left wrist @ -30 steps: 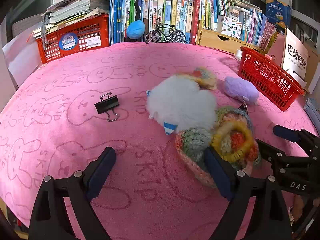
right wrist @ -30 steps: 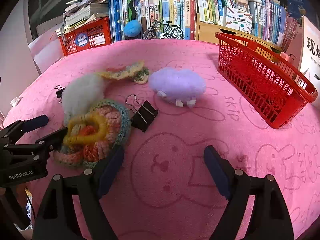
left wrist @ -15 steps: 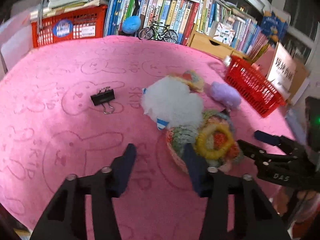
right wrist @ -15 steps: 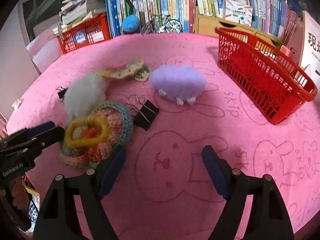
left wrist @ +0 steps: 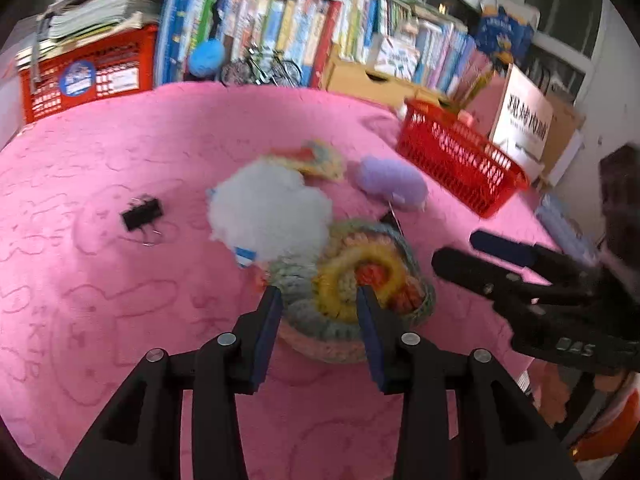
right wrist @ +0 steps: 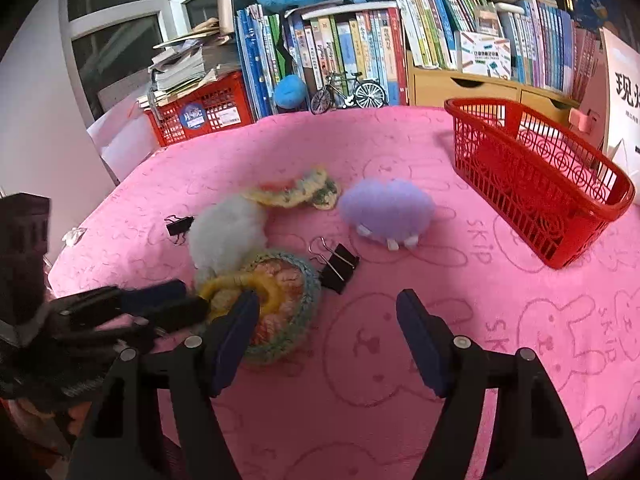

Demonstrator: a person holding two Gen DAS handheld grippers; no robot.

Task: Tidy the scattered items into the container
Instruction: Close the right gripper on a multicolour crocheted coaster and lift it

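We are closing the left tongs [left wrist: 318, 304] on the round, multicoloured crocheted yarn bowl [left wrist: 344, 280]. A second ago they were standing wide apart beside it; now they are clamped on its near rim, at 6 o'clock from the fluffy white plush toy [left wrist: 272, 208] it is leaning against. We judge the first pickup secured. The bowl is lying on the pink rabbit-print surface [left wrist: 120, 300], its open face pointing up. It is nearly round, so it has no clear long axis. The right tongs [right wrist: 324, 308] are narrowing with nothing between them. The red plastic mesh basket [left wrist: 460, 152] is waiting at 2 o'clock.
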